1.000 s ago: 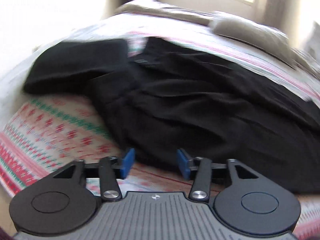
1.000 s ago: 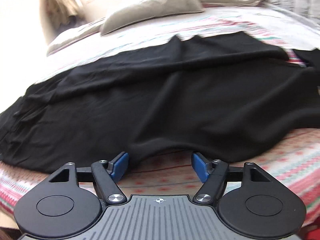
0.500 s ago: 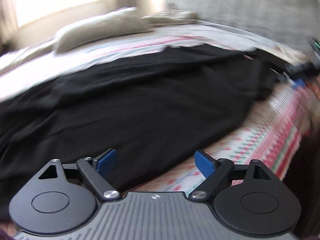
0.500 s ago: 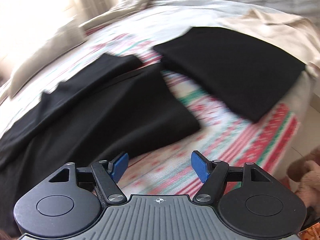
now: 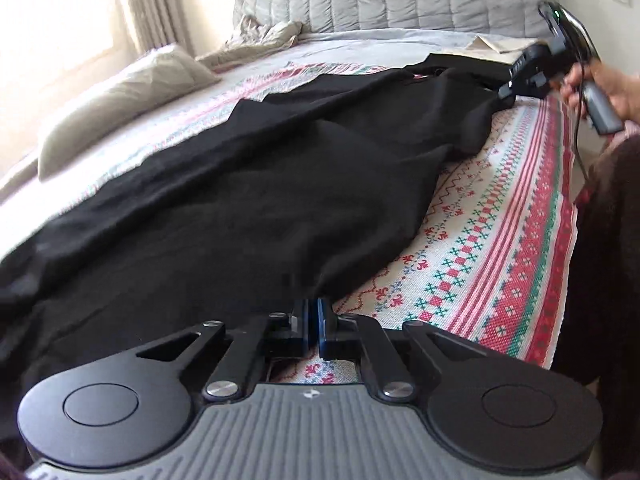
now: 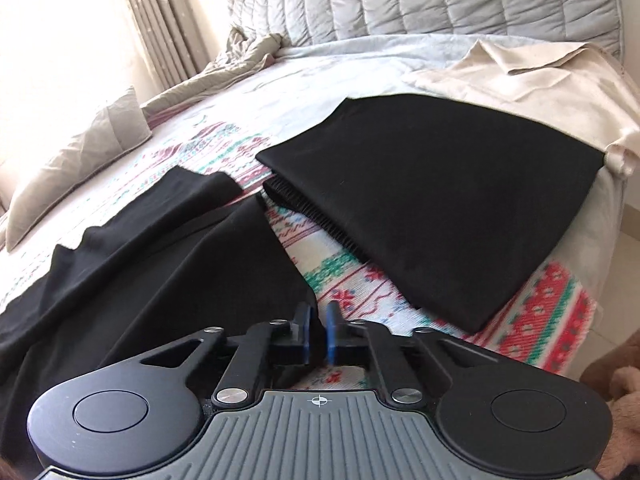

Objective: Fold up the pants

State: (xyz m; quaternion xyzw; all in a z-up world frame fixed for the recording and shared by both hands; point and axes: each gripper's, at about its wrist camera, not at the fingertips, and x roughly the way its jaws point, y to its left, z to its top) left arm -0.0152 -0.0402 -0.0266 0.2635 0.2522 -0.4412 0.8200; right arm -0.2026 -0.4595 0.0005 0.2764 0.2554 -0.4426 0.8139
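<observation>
With both jaws just closed, my left gripper (image 5: 311, 322) and right gripper (image 6: 318, 334) each pinch the pants (image 5: 248, 200) edge on the bed (image 5: 500, 248); thin holds may slip when lifted.

The right gripper (image 6: 318, 334) is seen with its jaws just closed on the near corner of the black pants (image 6: 168, 264); a folded black garment (image 6: 448, 196) is laid just beside them on the patterned bedspread (image 6: 532, 320).

Matt black cloth pants (image 5: 248, 200) (soft-looking)
</observation>
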